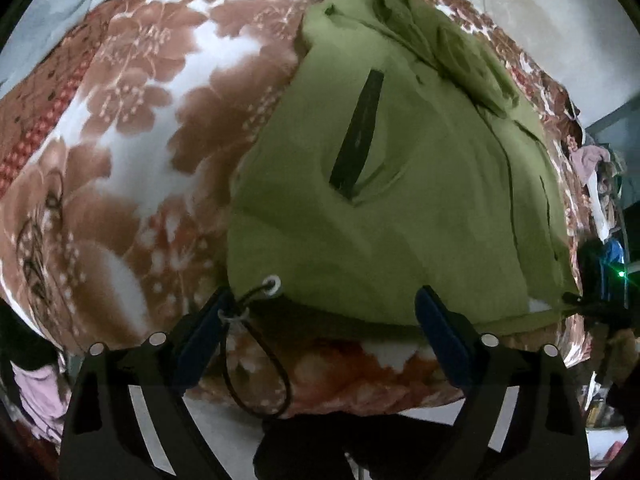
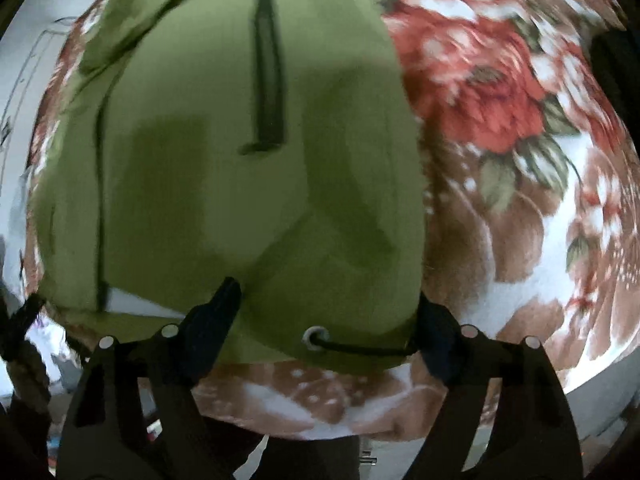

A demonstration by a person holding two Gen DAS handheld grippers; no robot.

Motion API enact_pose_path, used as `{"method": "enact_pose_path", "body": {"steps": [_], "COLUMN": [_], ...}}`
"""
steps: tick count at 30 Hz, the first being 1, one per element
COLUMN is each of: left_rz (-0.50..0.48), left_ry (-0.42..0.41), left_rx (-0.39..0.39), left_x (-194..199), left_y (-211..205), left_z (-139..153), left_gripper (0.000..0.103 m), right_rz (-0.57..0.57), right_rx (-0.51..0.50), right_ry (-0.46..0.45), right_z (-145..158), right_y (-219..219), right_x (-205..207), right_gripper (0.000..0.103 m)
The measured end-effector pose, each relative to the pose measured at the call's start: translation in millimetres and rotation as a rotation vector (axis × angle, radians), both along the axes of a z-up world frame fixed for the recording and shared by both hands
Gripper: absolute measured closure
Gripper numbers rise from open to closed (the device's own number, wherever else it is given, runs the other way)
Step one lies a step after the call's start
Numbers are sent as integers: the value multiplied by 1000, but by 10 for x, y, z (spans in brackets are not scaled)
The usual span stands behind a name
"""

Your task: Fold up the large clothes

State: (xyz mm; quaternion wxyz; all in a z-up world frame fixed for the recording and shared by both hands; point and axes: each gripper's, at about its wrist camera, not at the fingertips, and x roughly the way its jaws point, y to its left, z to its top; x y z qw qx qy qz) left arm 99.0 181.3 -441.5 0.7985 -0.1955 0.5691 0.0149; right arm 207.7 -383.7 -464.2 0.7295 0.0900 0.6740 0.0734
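Note:
An olive-green jacket [image 1: 400,208] lies spread flat on a floral blanket [image 1: 132,128], with a dark slit pocket [image 1: 358,136] on its front. My left gripper [image 1: 328,300] is open at the jacket's near hem; its left finger [image 1: 204,336] touches a black drawstring loop [image 1: 256,364] that hangs from a metal eyelet [image 1: 273,282]. In the right wrist view the same jacket [image 2: 224,184] fills the middle, with another pocket [image 2: 268,72]. My right gripper [image 2: 328,300] is open over the hem, with an eyelet [image 2: 314,336] and cord [image 2: 360,349] between its fingers.
The blanket [image 2: 520,160] covers a bed whose near edge runs just beneath both grippers. A pile of clothes [image 1: 596,184] sits at the far right in the left wrist view, and pink cloth [image 1: 36,396] lies at the lower left.

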Motion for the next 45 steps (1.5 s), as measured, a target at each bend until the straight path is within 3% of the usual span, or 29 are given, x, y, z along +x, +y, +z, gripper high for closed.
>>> {"method": "enact_pose_path", "body": {"steps": [3,6,8,12,14,16,19,23,24,25,27,28,29,33,41,45], "left_rz": [26,63,64,-11,-14,7,40,53,58,61,67,69,59,-20,-122,-123], "left_ry": [34,92,83,13,51,103,100,65,72,83,94,92,83,8,-150,-181], "left_rx": [8,-34,-66,-136,-108,-90,-153,-233,-228,-216,-232,-256,-284,-292,-316,-311], "left_x": [31,83,115,159,185,179,192,241,242,247,255,268,300,440,989,1311], "left_y": [99,159,111,-54,-66,-7,49,34,35,40,74,83,66,-46,-78,-78], "left_z": [-148,-312,-256,-47,-118,-251,-311,-298,-323,-357,-382,-378,-356,-36,825,1036], "left_gripper": [13,14,19,18,18,19,22,23,32,43,83,89,93,97,98,98], "right_rz": [17,-15,-44,-30,-19,7,52,18,11,16,17,10,10,71,81,127], "right_rx": [11,46,59,37,30,22,29,10,14,11,4,17,27,-32,3,12], "right_ry": [12,47,55,59,82,93,83,136,138,135,126,132,137,94,-101,-141], "right_z": [-28,-180,-242,-229,-205,-109,-22,-313,-314,-278,-187,-136,-90,292,1369,1514], "right_y": [23,-55,-118,-25,37,136,302,274,276,298,293,299,318,517,558,653], "right_x": [27,17,48,193,240,237,208,279,291,308,368,381,382,397,681,1031], "right_gripper": [28,29,28,23,27,47,47,47,52,64,85,96,98,99,99,99]}}
